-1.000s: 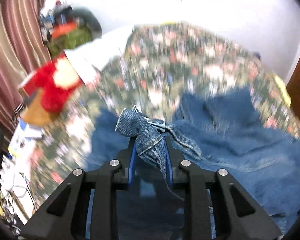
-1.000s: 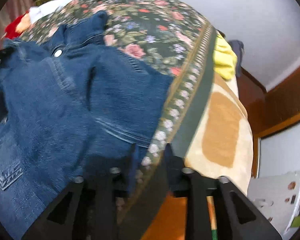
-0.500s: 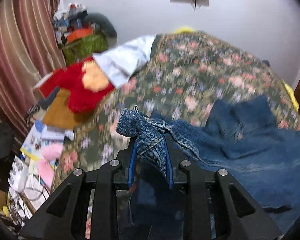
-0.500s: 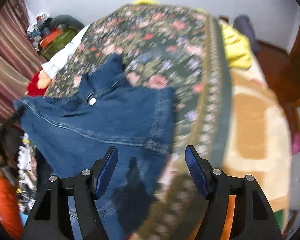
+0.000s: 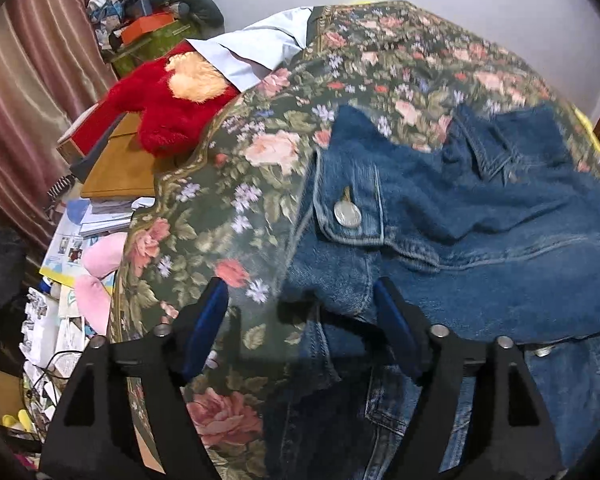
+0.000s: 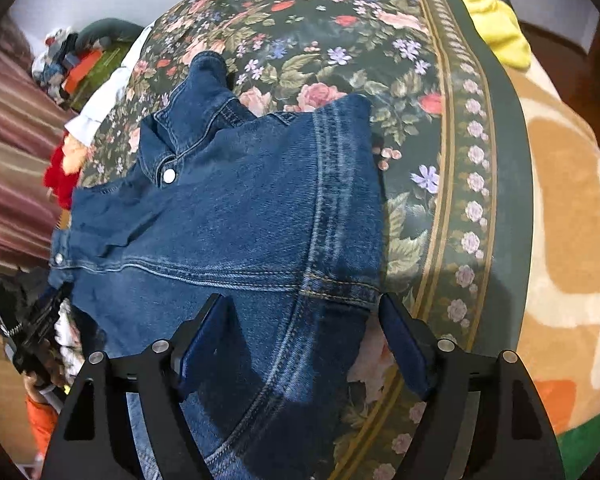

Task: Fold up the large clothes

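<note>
1. The room is a crowded bedroom: a bed with a flowered cover fills both views, a striped curtain hangs at the left, and a red plush toy lies just off the bed's left edge beside piled boxes and papers.
2. The denim jacket lies on the bed, nearer its near edge, with its collar toward the far side. One layer is laid over another, so a fold seems to be already made.
3. The left claw has just been opening. Its blue pads stand wide apart and press on nothing, though the jacket's left edge, with a metal button, lies between and below them.
4. The right claw has also just been opening. Its pads are wide apart above the jacket's right part, near a curved seam, and hold nothing.
5. I judge that both claws released the cloth so that the folded layer can rest flat by its own weight.
6. The jacket's right edge lies close to the cover's border stripe, well inside the bed's right edge, so it should not slide off.
</note>
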Motion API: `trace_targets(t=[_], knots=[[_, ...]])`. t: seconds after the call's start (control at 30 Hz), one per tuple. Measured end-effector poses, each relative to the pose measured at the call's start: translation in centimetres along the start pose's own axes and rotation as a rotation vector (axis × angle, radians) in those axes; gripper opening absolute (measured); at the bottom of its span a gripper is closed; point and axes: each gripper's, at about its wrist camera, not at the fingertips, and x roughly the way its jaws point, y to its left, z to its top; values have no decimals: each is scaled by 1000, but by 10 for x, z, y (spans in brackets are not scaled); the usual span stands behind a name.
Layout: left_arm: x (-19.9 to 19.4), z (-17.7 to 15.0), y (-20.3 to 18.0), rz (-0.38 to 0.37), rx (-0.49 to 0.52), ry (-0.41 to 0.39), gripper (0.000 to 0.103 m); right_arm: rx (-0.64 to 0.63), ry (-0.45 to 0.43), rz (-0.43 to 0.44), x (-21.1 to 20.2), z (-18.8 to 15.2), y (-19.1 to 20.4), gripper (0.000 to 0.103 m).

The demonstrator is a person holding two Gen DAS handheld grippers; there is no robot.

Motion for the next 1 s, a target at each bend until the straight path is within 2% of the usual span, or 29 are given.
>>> trace_targets(t=[0.13, 0.2, 0.27, 0.37, 0.4, 0.47, 0.53, 0.57, 0.6, 0.63, 0.7, 0.8, 1.0], knots=[[-5, 30, 13, -11, -6, -38, 85, -8, -35, -10, -10, 8, -4, 76], [5, 49, 16, -51, 0, -38, 90, -11, -55, -10, -15, 14, -4, 76], [21, 63, 16, -85, 0, -9, 90, -1, -72, -1, -16, 24, -6, 76], [57, 82, 12, -132, -33, 78, 90, 13, -70, 13, -5, 37, -6, 76], [70, 86, 9, -159, -41, 105, 87, 17, -64, 13, 1, 39, -6, 76], [84, 92, 2, -184, -35, 126, 73, 25, -27, 15, 17, 44, -6, 76], [95, 97, -4, -167, -36, 129, 48, 29, -33, 21, 26, 46, -3, 75], [100, 99, -7, -172, -45, 125, 42, 20, -48, 16, 26, 46, -1, 72], [101, 101, -8, -190, -48, 123, 28, 3, -57, 17, 27, 48, 3, 60], [102, 103, -10, -207, -51, 122, 22, -9, -61, 15, 28, 49, 7, 57], [101, 105, -16, -178, -39, 101, 16, -30, -74, 6, 29, 52, 12, 43], [90, 106, -22, -152, -15, 74, 9, -86, -104, -21, 28, 58, 21, 29], [37, 118, -18, -155, -7, -51, 8, -173, -183, -51, 21, 86, 43, 20]])
